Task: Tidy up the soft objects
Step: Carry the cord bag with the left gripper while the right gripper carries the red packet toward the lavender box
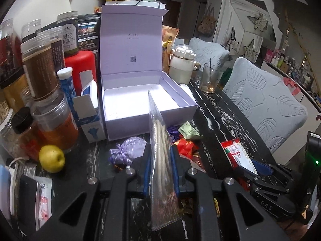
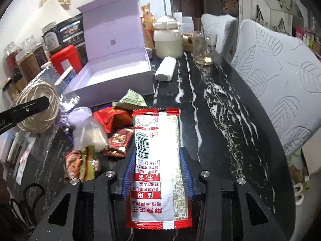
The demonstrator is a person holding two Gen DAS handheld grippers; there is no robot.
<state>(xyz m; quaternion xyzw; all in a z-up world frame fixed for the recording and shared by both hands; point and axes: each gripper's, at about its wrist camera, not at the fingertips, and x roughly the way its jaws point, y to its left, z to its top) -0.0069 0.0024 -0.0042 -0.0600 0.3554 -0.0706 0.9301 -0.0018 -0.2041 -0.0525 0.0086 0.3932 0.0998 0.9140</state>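
Observation:
My left gripper (image 1: 159, 152) is shut on a clear plastic bag (image 1: 160, 138) with a coil of pale cord in it, held edge-on just in front of the open lilac box (image 1: 140, 100). The right wrist view shows that coil (image 2: 38, 104) at the left, with a black left finger across it. My right gripper (image 2: 156, 156) is shut on a red and white snack packet (image 2: 156, 140), lifted above the dark marble table (image 2: 220, 120). Between the two lies a pile: a lilac pouch (image 2: 79, 116), red wrappers (image 2: 114, 118) and a green packet (image 2: 132, 100). The lilac box (image 2: 112, 74) holds nothing.
Jars, bottles and a red container (image 1: 80, 64) crowd the table's left side beside a yellow apple (image 1: 51, 158). A white jug (image 1: 181, 64) and a glass (image 1: 209, 79) stand behind the box. A white roll (image 2: 166, 69) lies near it. Two padded chairs (image 2: 280, 70) line the right edge.

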